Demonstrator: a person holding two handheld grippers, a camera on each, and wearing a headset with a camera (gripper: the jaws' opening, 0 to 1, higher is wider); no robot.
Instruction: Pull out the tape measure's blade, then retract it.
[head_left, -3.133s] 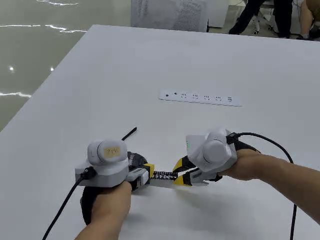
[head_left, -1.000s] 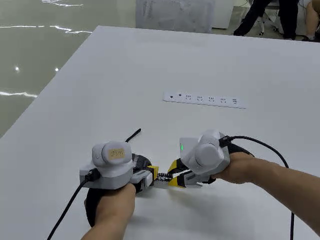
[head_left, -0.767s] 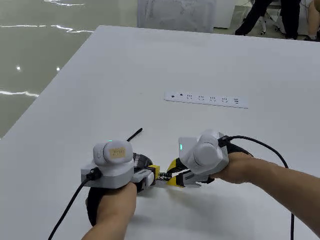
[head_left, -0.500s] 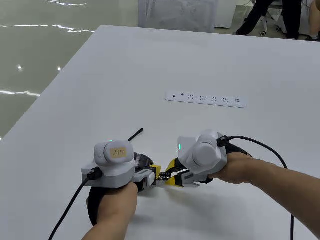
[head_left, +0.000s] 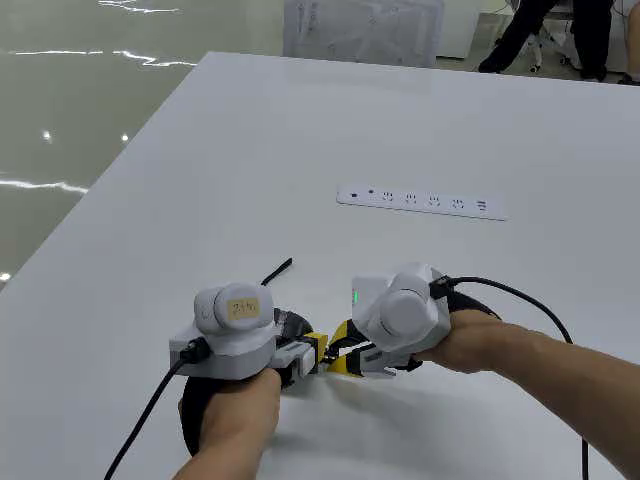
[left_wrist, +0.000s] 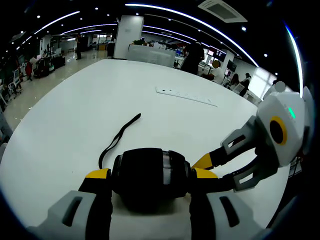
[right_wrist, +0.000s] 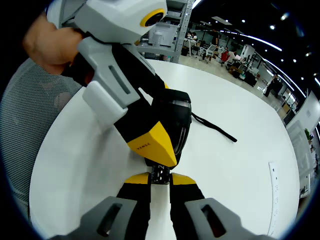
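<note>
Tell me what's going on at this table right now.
A person is working a tape measure with two handheld grippers on a white table. The left gripper clamps the black case, while the right gripper pinches the blade right at the case mouth, so only a short stub of it is out. The case's strap trails on the table, and a power strip lies farther back.

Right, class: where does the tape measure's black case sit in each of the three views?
Head view: case low centre, in the left gripper.
Left gripper view: case bottom centre, clamped between the jaws.
Right gripper view: case centre, beyond the blade pinched in the jaws.
Shared landmark: black strap trailing from the case.
</note>
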